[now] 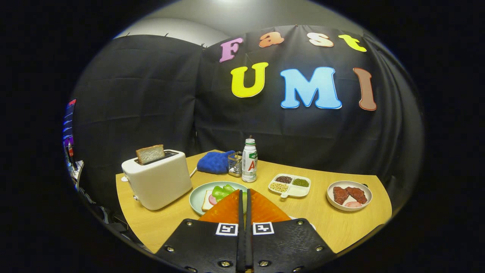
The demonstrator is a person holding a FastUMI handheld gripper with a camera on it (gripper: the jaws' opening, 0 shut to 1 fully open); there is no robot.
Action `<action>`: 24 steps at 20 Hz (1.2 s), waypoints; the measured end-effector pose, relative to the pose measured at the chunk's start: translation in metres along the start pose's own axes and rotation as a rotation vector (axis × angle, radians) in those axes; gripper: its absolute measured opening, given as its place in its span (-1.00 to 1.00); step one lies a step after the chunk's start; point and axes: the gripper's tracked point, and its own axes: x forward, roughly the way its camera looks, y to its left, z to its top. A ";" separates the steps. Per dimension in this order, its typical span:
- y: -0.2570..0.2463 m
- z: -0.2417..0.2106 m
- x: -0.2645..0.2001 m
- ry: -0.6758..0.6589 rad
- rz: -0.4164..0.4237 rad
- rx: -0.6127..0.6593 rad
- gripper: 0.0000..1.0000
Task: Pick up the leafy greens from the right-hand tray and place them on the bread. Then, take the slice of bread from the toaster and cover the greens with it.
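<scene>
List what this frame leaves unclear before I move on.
- Tongs: fingers closed together, nothing seen between them; they cover the near part of the pale green plate, hiding part of the green leafy greens and white bread slice.
- Toasted bread slice in white toaster: lower part hidden in the slot.

Green leaves (222,190) lie on a pale green plate (197,195). The toaster (157,182) is white, its bread (150,153) brown. A blue cloth (214,162) rests on the tan desk (329,220).
</scene>
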 end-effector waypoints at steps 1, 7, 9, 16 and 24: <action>0.005 0.001 0.007 0.003 0.010 0.001 -0.99; 0.032 -0.003 0.040 0.024 0.072 0.008 -0.99; 0.040 -0.003 0.053 0.028 0.093 0.013 -0.99; 0.055 -0.008 0.087 0.044 0.116 0.046 -1.00; 0.059 -0.031 0.124 0.095 0.110 0.014 -1.00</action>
